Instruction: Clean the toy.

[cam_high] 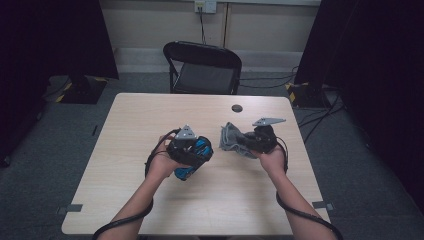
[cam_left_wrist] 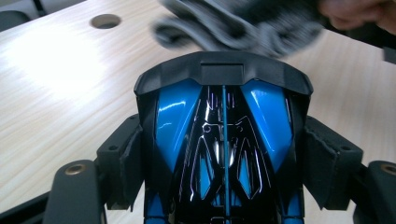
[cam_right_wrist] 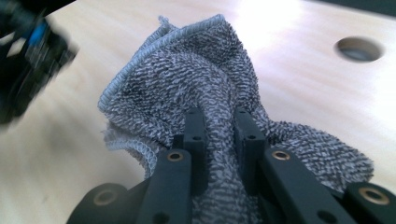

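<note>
The left gripper (cam_high: 196, 152) is held above the wooden table (cam_high: 150, 120), left of centre in the high view. Its jaws stand wide and press against both sides of a glossy blue-and-black shell-shaped object (cam_left_wrist: 223, 140); in the left gripper view the padded fingers (cam_left_wrist: 123, 163) bear on its flanks. The object is clamped between them, clear of the table surface as far as the high view shows.

The right gripper (cam_high: 245, 142) is held right of centre, facing the left one. Its fingers (cam_right_wrist: 195, 135) are drawn nearly together and pinch a fold of a grey terry cloth (cam_right_wrist: 196, 84). The cloth bunches up ahead of the jaws, with a stitched hem running along its upper edge; its loose end hangs toward the table. In the high view the cloth sits between the two grippers, near the blue object but apart from it.

A round hole (cam_high: 237, 108) lies in the tabletop beyond the grippers. A black folding chair (cam_high: 202, 67) stands at the far side of the table. Cables trail from both grippers along the person's forearms.
</note>
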The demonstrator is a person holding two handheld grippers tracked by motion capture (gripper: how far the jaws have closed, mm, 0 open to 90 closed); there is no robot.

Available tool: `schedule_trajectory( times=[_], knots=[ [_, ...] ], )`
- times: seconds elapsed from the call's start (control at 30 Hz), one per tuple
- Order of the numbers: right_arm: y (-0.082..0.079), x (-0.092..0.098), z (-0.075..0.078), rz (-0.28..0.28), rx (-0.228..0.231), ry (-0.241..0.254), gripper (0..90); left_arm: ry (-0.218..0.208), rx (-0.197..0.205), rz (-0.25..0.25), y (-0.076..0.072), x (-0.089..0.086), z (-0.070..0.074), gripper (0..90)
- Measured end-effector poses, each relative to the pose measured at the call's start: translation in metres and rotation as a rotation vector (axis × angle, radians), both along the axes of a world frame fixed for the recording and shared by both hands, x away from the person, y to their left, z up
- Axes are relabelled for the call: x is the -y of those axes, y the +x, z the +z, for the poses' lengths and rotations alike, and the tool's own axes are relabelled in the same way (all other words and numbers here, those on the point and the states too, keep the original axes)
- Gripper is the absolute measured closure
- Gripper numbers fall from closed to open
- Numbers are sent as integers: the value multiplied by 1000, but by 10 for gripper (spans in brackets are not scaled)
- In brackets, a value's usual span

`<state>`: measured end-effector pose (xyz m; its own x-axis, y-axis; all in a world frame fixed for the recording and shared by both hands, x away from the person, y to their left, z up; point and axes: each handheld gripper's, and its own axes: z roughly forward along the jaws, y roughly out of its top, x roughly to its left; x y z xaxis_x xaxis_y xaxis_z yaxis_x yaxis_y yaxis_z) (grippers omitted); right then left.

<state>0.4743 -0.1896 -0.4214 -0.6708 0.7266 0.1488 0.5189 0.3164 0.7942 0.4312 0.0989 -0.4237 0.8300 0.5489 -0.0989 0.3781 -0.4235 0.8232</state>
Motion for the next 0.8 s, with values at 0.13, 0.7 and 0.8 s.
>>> schedule_trajectory(
  times=[0.13, 0.7, 0.8],
  knots=[
    [8, -10, 8, -11, -16, 30, 791, -7, -1, -19, -2, 9, -1, 256],
    [-2, -56, 12, 90, -30, 38, 795, 7, 17, 51, 9, 13, -5, 255],
    [-4, -54, 11, 112, -32, 36, 796, 13, 18, 63, 11, 10, -6, 256]
  ],
)
